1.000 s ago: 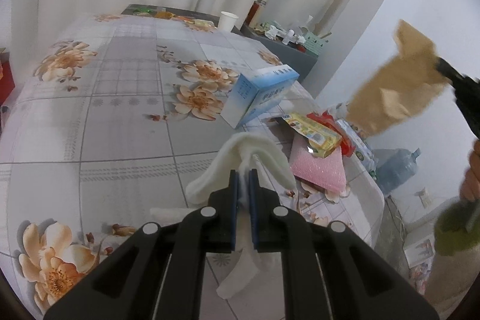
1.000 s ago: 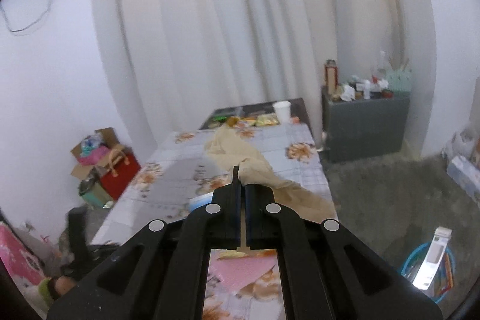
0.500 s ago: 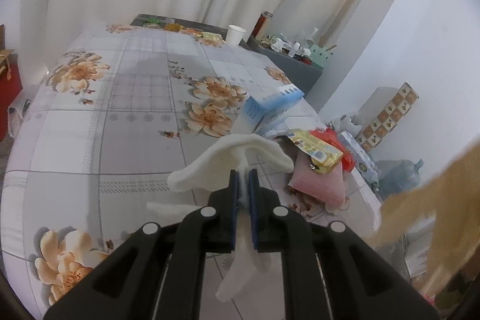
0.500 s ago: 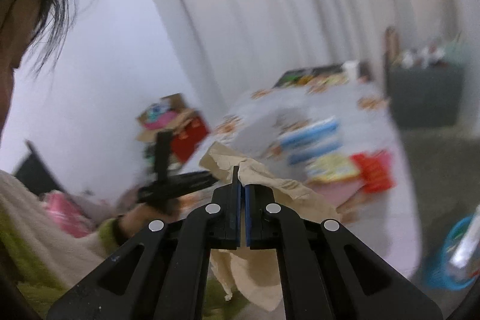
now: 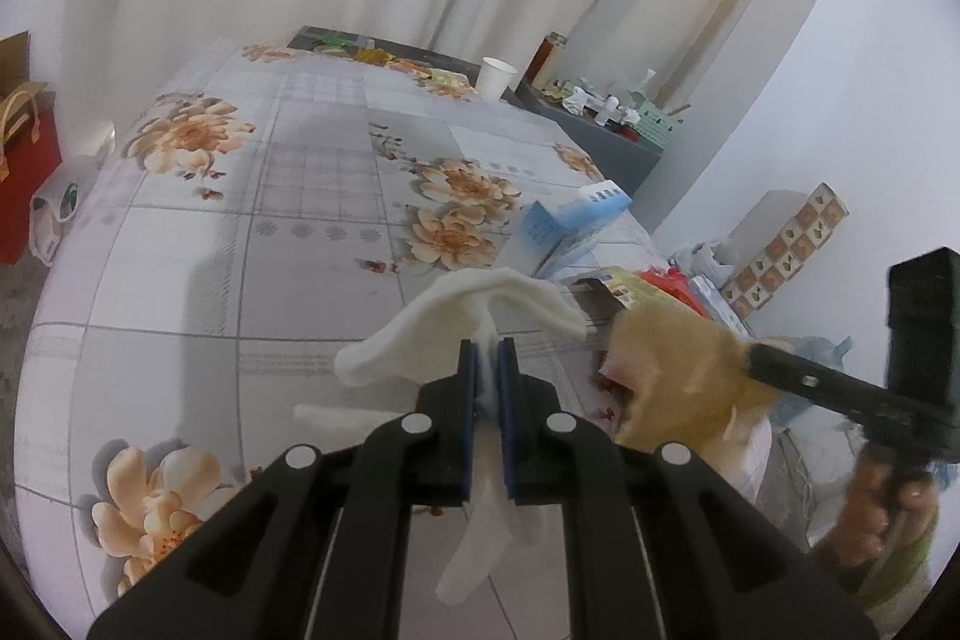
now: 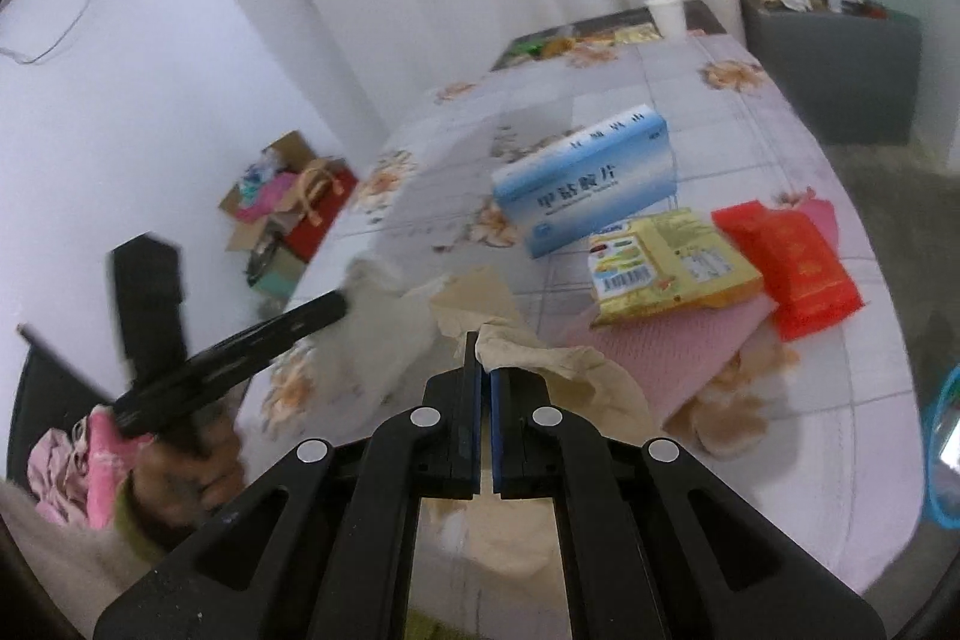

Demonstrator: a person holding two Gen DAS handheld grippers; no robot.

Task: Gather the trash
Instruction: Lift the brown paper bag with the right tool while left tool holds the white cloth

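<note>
Both grippers are carrying trash off the counter (image 5: pixel 288 196), prob. on the way to a bin.

Left gripper (image 5: pixel 487 358): fingers nearly together, pinching a white tissue (image 5: pixel 480 304) at its middle so both ends flop over, centre of frame; it hangs clear above the cloth, so nothing drags.

Right gripper (image 6: pixel 485 358): fingers nearly together on a crumpled brown paper (image 6: pixel 540 358), lower centre of frame, bulk of it sagging below the fingers.

More trash left on the counter: blue box (image 6: pixel 585 181), yellow packet (image 6: pixel 666 268), red packet (image 6: pixel 792 268) and a pink sheet (image 6: pixel 678 346), right of centre in the right wrist view.

Left wrist view shows the right gripper side-on w/ the brown paper at lower right, plus floor clutter by the wall. Right wrist view shows the packets unobstructed, a blue tub (image 6: pixel 945 460) at the right edge (maybe the bin, can't tell) and boxes on the floor at left.
</note>
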